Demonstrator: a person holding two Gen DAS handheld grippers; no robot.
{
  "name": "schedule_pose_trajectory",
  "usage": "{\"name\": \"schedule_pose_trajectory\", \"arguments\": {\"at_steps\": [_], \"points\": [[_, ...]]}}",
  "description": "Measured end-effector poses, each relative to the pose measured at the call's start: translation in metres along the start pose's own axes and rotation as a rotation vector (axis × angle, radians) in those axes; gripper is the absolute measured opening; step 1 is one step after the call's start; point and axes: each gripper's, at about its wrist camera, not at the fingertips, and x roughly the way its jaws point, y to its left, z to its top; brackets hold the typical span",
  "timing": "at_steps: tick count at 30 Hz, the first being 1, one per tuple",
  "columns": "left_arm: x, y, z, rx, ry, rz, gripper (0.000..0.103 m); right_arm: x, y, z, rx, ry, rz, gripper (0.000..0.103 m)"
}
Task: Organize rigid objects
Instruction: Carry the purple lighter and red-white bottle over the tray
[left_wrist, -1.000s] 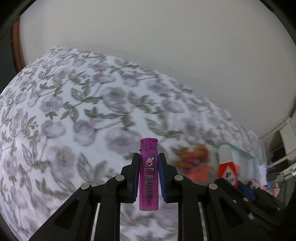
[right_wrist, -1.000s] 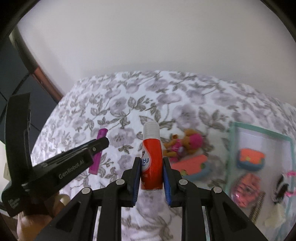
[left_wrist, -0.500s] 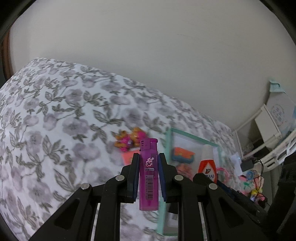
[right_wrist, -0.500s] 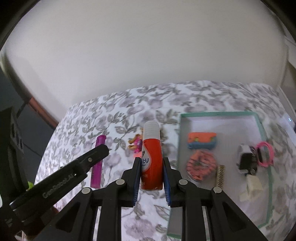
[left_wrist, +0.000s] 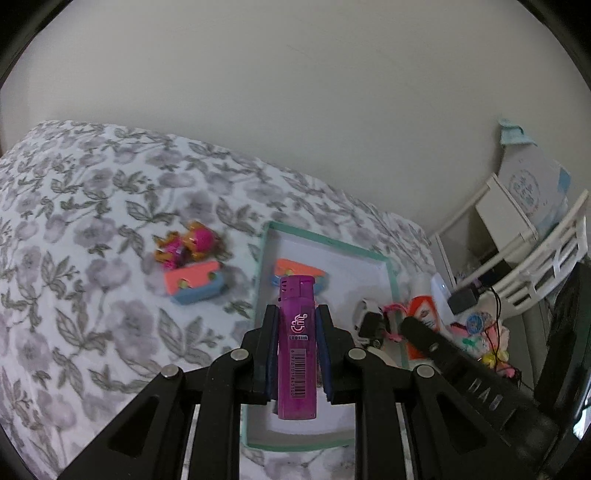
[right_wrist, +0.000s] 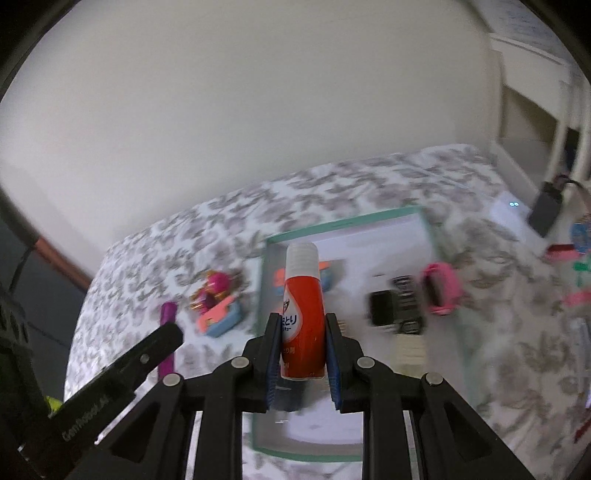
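My left gripper (left_wrist: 297, 350) is clamped on a purple lighter (left_wrist: 297, 347), which stands upright between the blue pads, its cap pointing away from me. My right gripper (right_wrist: 302, 350) is closed on a red glue bottle (right_wrist: 302, 314) with a white cap, also upright between its pads. Both grippers hang above a shallow tray with a teal rim (right_wrist: 343, 221) that lies on the floral bedspread (left_wrist: 92, 221). Inside the tray I see an orange and blue block (left_wrist: 295, 267), a pink ring (right_wrist: 441, 288) and some dark pieces beside it, too blurred to name. Left of the tray, on the bedspread, lie a pink and orange toy figure (left_wrist: 188, 245) and, just beside it, another orange and blue block (left_wrist: 194, 282). A white shelf (left_wrist: 517, 236) stands by the wall to the right.
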Motion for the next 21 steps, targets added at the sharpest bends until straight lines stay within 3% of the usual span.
{"name": "schedule_pose_trajectory", "arguments": {"at_steps": [5, 10, 21], "points": [[0.019, -0.012, -0.014, 0.046, 0.031, -0.019, 0.02, -0.001, -0.029, 0.004, 0.004, -0.005, -0.111, 0.024], [0.038, -0.024, -0.03, 0.105, 0.096, -0.009, 0.02, 0.017, -0.059, 0.0, 0.05, 0.056, -0.185, 0.024], [0.065, -0.043, -0.054, 0.19, 0.201, -0.007, 0.02, 0.049, -0.086, -0.014, 0.05, 0.167, -0.319, 0.024]]}}
